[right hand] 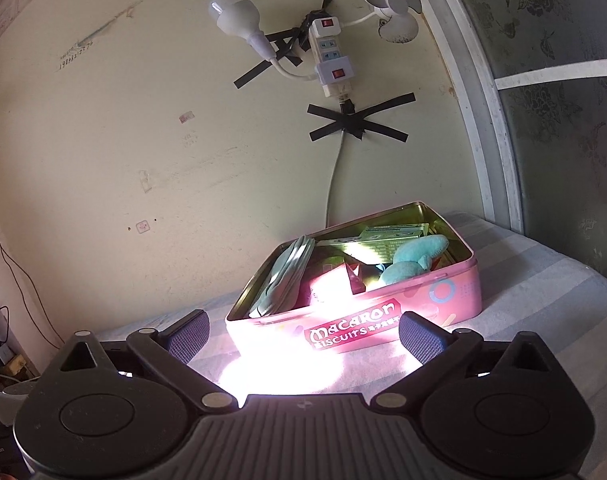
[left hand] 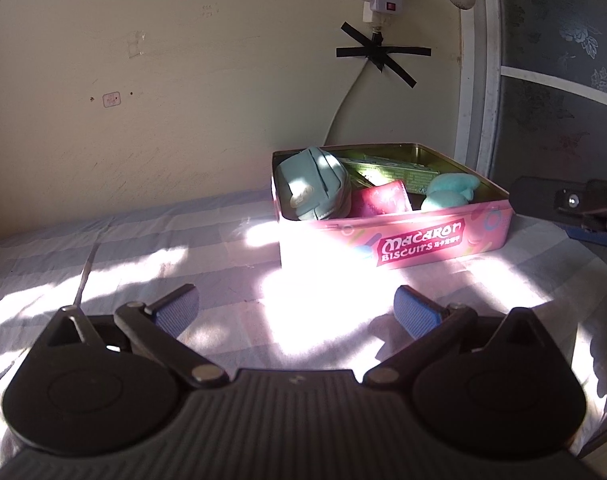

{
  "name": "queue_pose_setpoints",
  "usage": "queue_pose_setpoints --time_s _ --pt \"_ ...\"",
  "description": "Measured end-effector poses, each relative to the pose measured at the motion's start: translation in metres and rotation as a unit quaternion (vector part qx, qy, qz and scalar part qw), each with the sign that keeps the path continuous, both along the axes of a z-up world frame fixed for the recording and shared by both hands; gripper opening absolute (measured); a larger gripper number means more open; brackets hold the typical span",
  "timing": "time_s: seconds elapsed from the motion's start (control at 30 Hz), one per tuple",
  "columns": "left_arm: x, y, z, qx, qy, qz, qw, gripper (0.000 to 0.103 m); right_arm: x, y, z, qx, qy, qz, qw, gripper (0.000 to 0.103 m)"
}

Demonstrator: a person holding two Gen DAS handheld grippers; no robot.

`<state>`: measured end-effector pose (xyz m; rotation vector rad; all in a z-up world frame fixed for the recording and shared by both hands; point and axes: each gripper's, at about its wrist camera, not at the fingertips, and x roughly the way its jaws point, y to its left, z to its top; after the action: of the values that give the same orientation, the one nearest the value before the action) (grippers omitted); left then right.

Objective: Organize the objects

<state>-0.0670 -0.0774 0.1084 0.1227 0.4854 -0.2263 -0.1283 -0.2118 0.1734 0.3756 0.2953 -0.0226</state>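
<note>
In the left wrist view, the left gripper (left hand: pixel 296 312) hangs low over a striped bedsheet (left hand: pixel 143 248) with its blue pads spread wide and nothing between them. Ahead and a little to the right sits the pink macaron biscuit tin (left hand: pixel 403 244), lid off, standing on the sheet near the wall. Inside it, a teal zip pouch (left hand: pixel 313 184) leans against the left wall, a dark pink packet (left hand: pixel 381 200) stands beside it in the middle, a teal plush toy (left hand: pixel 449 192) lies toward the right, and a green printed box (left hand: pixel 399 170) lies along the back. At the right edge, part of the right gripper (left hand: pixel 575 204) shows, well apart from the tin. In the right wrist view, that gripper (right hand: pixel 304 334) is closer in, its jaws fully apart and empty, the tin (right hand: pixel 459 300) just beyond its fingertips; strong sunlight washes out the tin's front and the packet (right hand: pixel 327 286). The pouch (right hand: pixel 285 280), plush (right hand: pixel 411 260) and green box (right hand: pixel 395 236) show in the same places. A power strip (right hand: pixel 329 56) is taped to the wall above. Judging by this, the sorting looks nearly or wholly finished: every loose item in sight is already in the tin, and no stray object lies on the visible sheet. No lid is in view, so whether closing remains cannot be told.
</note>
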Motion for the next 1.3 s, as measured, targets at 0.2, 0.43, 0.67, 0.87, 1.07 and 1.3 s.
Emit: queue_pose_setpoints --time_s 0.2,0.43,0.67,0.87,1.07,1.3 --pt "-0.002 0.004 0.000 -0.006 0.001 0.006 1.0000 0.103 -0.002 0.005 0.003 -0.008 -0.002 0.001 1.000 0.097" --pt "-0.003 0.007 0.001 -0.005 -0.001 0.016 0.9999 0.103 -0.003 0.009 0.005 -0.010 -0.003 0.000 1.000 0.097" --pt "-0.007 0.009 -0.001 -0.007 -0.015 0.029 0.9995 0.103 -0.002 0.011 0.004 -0.013 0.001 0.000 1.000 0.097" --pt "-0.006 0.006 -0.005 0.015 -0.007 0.035 0.9992 0.103 0.001 0.010 0.001 -0.013 0.005 0.000 1.000 0.097" --pt "0.000 0.007 -0.011 0.011 0.031 0.035 0.9988 0.103 0.004 0.009 0.000 -0.012 0.007 -0.001 1.000 0.097" --pt "0.007 0.011 -0.016 0.006 0.056 0.045 0.9974 0.103 0.005 0.008 -0.004 -0.008 0.011 -0.002 1.000 0.097"
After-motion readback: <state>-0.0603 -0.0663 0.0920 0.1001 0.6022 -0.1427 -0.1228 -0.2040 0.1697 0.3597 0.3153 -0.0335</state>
